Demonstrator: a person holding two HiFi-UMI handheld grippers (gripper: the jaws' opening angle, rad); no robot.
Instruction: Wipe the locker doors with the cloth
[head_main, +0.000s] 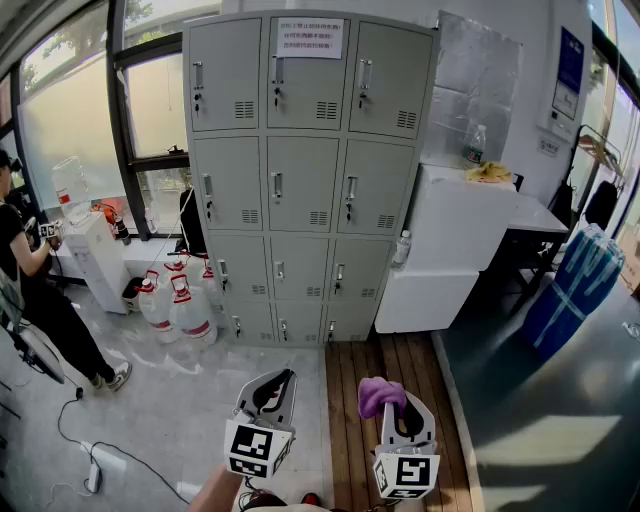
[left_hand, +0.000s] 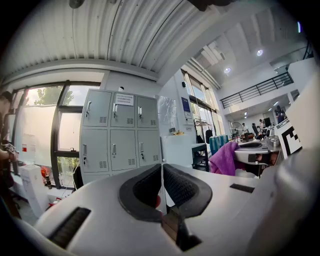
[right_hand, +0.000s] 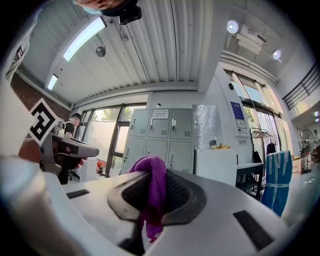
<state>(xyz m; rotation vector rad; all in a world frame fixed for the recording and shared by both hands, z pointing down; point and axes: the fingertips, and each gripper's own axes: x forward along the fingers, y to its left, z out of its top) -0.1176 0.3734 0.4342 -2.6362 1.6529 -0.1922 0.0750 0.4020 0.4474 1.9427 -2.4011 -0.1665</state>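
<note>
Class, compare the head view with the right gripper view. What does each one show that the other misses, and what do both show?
Only the head view shows the wooden floor strip in front of the lockers. Only the right gripper view shows the ceiling strip light. Both show the grey lockers and the purple cloth clamped in the right hand-held gripper.

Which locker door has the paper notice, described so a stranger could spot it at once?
Find the grey locker bank beside the big window. Go to its top row of three doors and take the middle door. It alone carries a white paper notice near its top edge.
</note>
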